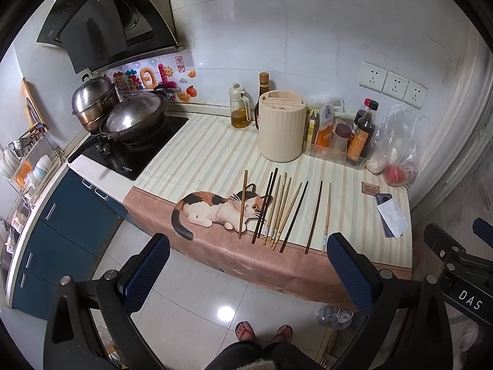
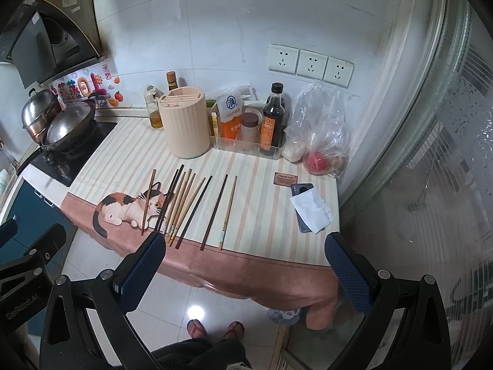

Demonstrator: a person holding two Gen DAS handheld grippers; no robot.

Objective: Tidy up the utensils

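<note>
Left wrist view: chopsticks (image 1: 279, 211) lie beyond spread, empty fingers (image 1: 154, 252).

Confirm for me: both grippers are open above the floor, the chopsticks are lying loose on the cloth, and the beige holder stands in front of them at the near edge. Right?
One thing is off: the beige holder stands behind the chopsticks, toward the wall, as the left wrist view shows. The left gripper and right gripper are both open.

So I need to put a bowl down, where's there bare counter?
Free: the striped cloth between stove and holder, and the strip between chopsticks and phone. Crowded: the back right, with bottles and bag.
</note>
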